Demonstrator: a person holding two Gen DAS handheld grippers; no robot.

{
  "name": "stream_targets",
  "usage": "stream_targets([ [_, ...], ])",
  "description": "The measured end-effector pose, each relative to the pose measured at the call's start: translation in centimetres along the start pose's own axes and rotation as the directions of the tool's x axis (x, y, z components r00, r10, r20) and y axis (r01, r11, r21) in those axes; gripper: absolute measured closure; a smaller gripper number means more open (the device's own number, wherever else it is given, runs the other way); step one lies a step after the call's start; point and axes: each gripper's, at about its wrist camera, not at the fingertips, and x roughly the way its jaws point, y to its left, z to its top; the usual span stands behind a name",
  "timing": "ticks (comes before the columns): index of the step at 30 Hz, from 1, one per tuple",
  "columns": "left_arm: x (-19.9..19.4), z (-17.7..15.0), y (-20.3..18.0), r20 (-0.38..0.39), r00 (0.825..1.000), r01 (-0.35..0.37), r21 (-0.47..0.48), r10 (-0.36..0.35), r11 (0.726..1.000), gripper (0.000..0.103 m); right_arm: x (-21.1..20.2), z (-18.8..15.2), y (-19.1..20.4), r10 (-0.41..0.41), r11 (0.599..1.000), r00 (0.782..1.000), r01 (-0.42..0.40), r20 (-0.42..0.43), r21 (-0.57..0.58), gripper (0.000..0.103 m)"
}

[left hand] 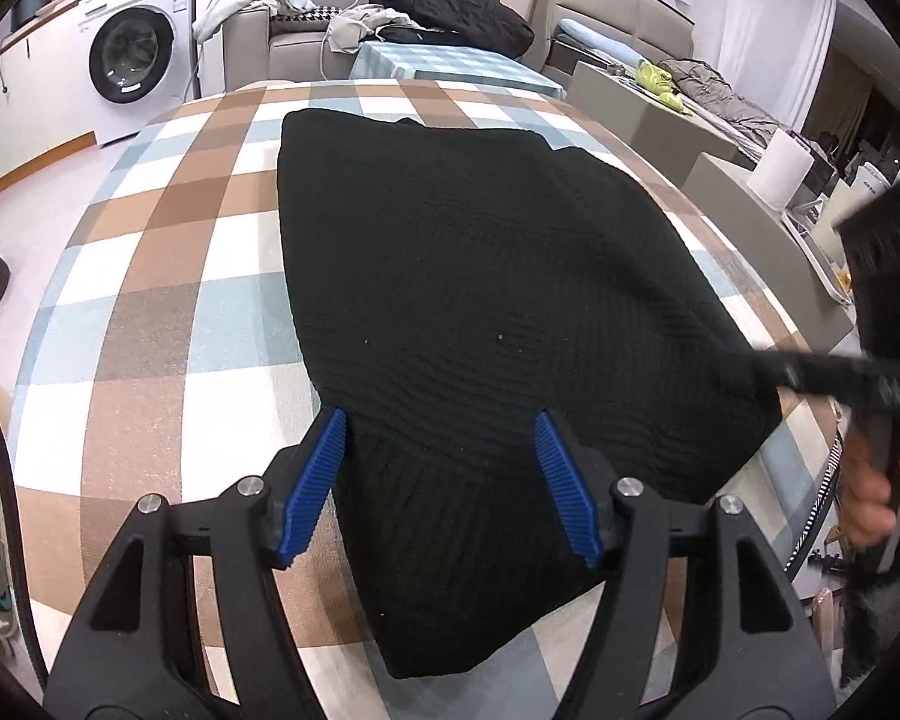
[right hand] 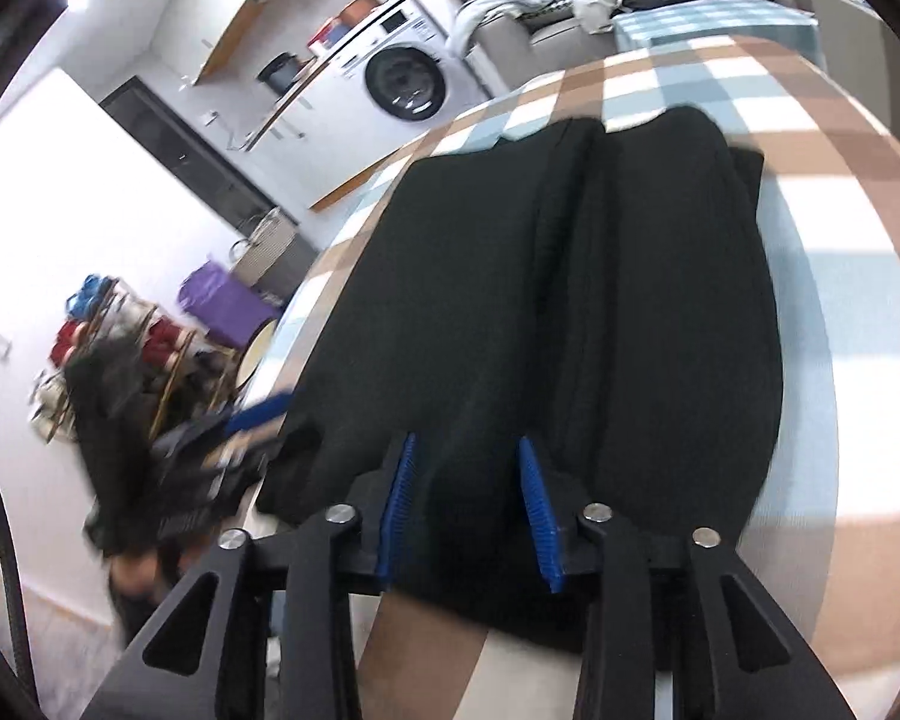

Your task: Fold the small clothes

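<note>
A black knitted garment [left hand: 480,252] lies folded on the table with the checked cloth [left hand: 150,300]. My left gripper [left hand: 444,480] is open, its blue pads [left hand: 324,474] set wide on either side of the garment's near end. At the right edge the right gripper [left hand: 870,384] shows blurred at the garment's right corner, with a hand [left hand: 870,504] behind it. In the right wrist view the garment [right hand: 570,300] shows a long fold ridge. My right gripper [right hand: 468,510] is open over its near edge, with black cloth lying between the pads. The left gripper [right hand: 252,420] is a blur at the left.
Beyond the table stand a washing machine [left hand: 129,54], a sofa piled with dark clothes [left hand: 450,6] and a small table with a blue check cloth [left hand: 450,60]. A white cylinder [left hand: 780,168] stands at the right. A cluttered rack [right hand: 120,348] stands left of the table.
</note>
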Motion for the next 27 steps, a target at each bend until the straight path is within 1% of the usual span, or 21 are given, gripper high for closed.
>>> stream_targets([
  [2,0.0,0.0,0.0,-0.001,1.0,0.003,0.001,-0.003,1.0,0.04,0.2,-1.1,0.8,0.004,1.0,1.0,-0.004,-0.01,-0.021,0.061],
  [3,0.0,-0.1,0.0,-0.002,1.0,0.005,0.002,-0.005,1.0,0.04,0.5,-1.8,1.2,-0.022,0.999,1.0,0.021,-0.016,-0.05,0.062],
  [4,0.0,-0.1,0.0,-0.003,1.0,0.003,0.003,-0.003,1.0,0.04,0.7,-2.0,1.4,-0.056,0.996,0.998,0.055,-0.013,-0.067,0.066],
  [5,0.0,0.0,0.1,-0.003,1.0,0.003,0.003,-0.003,1.0,0.04,0.9,-2.1,1.4,-0.081,0.994,0.997,0.079,-0.018,-0.079,0.079],
  [6,0.0,0.0,0.1,-0.002,1.0,0.005,0.002,-0.005,1.0,0.04,0.7,-2.0,1.5,-0.065,0.995,0.998,0.065,-0.006,-0.081,0.094],
  [7,-0.1,-0.1,0.1,-0.001,1.0,0.006,0.001,-0.006,1.0,0.04,0.1,-2.1,1.7,-0.021,0.997,0.999,0.022,0.025,-0.078,0.097],
  [9,-0.5,-0.2,0.3,0.005,1.0,0.004,0.006,-0.004,1.0,0.04,-0.8,-1.8,1.8,0.044,0.997,0.997,-0.039,0.064,-0.069,0.097],
  [11,-0.8,-0.5,0.4,0.007,1.0,0.012,0.009,-0.012,1.0,0.04,-0.7,-1.6,1.0,0.076,0.997,0.996,-0.076,0.036,-0.005,0.097],
  [13,-0.9,-0.9,0.5,-0.001,1.0,0.026,0.017,-0.026,1.0,0.04,0.6,-1.8,0.1,-0.009,1.0,0.999,0.01,-0.035,0.019,0.097],
  [14,-0.8,-1.2,0.5,-0.013,1.0,0.027,0.03,-0.026,0.999,0.04,1.2,-1.9,-0.2,-0.029,0.999,0.997,0.032,-0.069,0.034,0.097],
  [15,-0.8,-1.5,0.3,-0.021,1.0,0.022,0.047,-0.021,0.999,0.04,1.2,-1.9,-0.2,-0.03,0.998,0.997,0.033,-0.077,0.047,0.094],
  [16,-0.9,-1.8,0.1,-0.027,0.999,0.02,0.064,-0.018,0.998,0.04,1.0,-1.7,-0.2,-0.02,0.998,0.998,0.023,-0.061,0.051,0.091],
  [17,-1.0,-2.2,-0.2,-0.033,0.999,0.02,0.083,-0.017,0.996,0.04,0.6,-1.4,0.0,-0.021,0.999,0.999,0.023,-0.035,0.04,0.084],
  [18,-1.1,-2.6,-0.4,-0.041,0.999,0.019,0.107,-0.015,0.994,0.04,0.0,-1.1,0.3,-0.043,0.999,0.999,0.043,0.004,0.018,0.073],
  [19,-1.0,-3.0,-0.7,-0.05,0.999,0.01,0.134,-0.003,0.991,0.04,-0.5,-0.7,0.3,-0.075,0.997,0.996,0.075,0.056,0.007,0.066],
  [20,-0.9,-3.4,-0.9,-0.058,0.998,0.001,0.155,0.008,0.988,0.04,-0.3,-0.1,0.1,-0.09,0.996,0.994,0.089,0.067,0.01,0.055],
  [22,-1.0,-3.6,-1.1,-0.054,0.998,-0.012,0.181,0.022,0.983,0.04,0.4,0.9,-0.8,-0.123,0.992,0.991,0.121,0.057,0.041,0.053],
  [23,-1.1,-3.6,-1.1,-0.053,0.998,-0.006,0.175,0.015,0.985,0.04,1.1,1.4,-1.3,-0.119,0.992,0.992,0.117,0.047,0.051,0.053],
  [24,-1.4,-3.4,-0.8,-0.049,0.999,0.009,0.155,-0.001,0.988,0.04,2.0,2.1,-1.7,-0.11,0.992,0.993,0.107,0.037,0.065,0.053],
  [26,-1.8,-3.1,-0.4,-0.034,0.999,0.029,0.12,-0.025,0.992,0.04,2.2,3.1,-2.4,-0.089,0.994,0.996,0.087,0.029,0.066,0.053],
  [27,-2.1,-2.9,-0.1,-0.024,0.999,0.038,0.102,-0.036,0.994,0.04,2.8,3.7,-2.3,-0.091,0.994,0.995,0.089,0.028,0.065,0.053],
])
